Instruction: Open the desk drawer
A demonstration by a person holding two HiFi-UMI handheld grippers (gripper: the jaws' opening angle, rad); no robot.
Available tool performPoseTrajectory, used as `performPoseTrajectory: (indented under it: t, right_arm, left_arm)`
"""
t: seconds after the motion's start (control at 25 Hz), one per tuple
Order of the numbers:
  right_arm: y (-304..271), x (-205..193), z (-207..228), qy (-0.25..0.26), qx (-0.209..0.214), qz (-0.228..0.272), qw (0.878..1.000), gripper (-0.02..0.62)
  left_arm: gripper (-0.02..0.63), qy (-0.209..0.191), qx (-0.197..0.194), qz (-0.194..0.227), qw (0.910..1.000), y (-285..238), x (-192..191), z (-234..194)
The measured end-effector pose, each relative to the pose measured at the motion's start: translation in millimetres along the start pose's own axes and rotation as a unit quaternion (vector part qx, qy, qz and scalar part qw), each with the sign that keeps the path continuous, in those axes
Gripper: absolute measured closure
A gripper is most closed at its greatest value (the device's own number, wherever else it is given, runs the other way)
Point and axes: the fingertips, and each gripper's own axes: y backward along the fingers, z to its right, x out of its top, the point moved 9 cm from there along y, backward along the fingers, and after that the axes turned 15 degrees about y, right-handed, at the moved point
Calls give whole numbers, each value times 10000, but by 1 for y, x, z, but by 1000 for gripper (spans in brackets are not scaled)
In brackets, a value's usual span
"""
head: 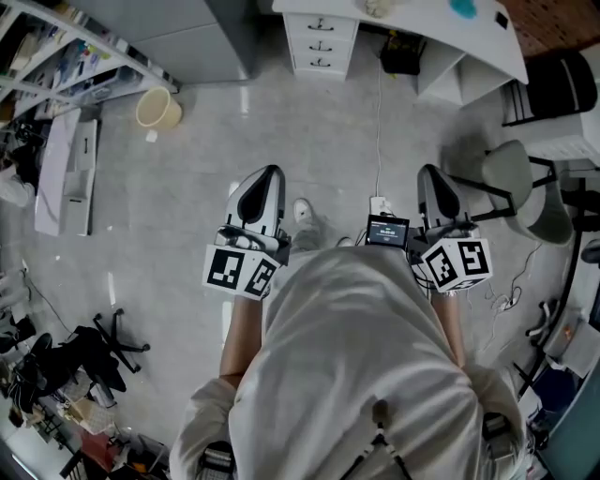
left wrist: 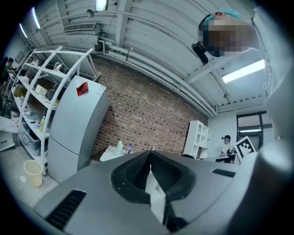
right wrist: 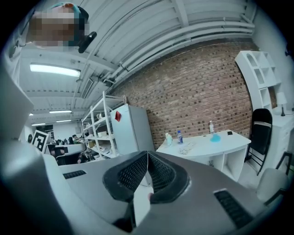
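Head view: three desk drawers (head: 321, 42) sit shut under the white worktop (head: 422, 21); a yellow bucket (head: 159, 108) stands on the floor (head: 187, 216). Fingers of the left gripper (head: 266, 176) and the right gripper (head: 430, 176) are pressed together.

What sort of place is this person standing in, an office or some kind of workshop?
Most likely a lab or workshop office in an industrial building: there is a bare brick wall, open white storage shelves beside a fridge, and a white desk against the wall.
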Motion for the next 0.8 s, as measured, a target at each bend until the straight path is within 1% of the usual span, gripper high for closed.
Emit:
performPoseTrajectory:
  t: [0.16, 0.28, 0.56, 0.72, 0.8]
  right_arm:
    - [-32, 8, -5, -80, -288, 15, 9996, 568]
    - [-52, 11, -15, -117, -454, 49, 9989, 568]
    - [-87, 16, -28, -155, -706, -42, 9974, 568]
    - [-98, 21, -23, -152, -846, -94, 9963, 568]
    - [-103, 21, -16, -171, -884, -99, 9959, 568]
  left_arm:
    - [597, -4, -333, -114, 9994, -28, 20, -27]
    - [598, -47, -482, -226, 9986, -39, 32, -50]
    - [597, -13, -560, -288, 9980, -58, 57, -95]
    - [597, 89, -612, -393, 9973, -74, 56, -105]
    - [597, 70, -670, -463, 9967, -84, 55, -105]
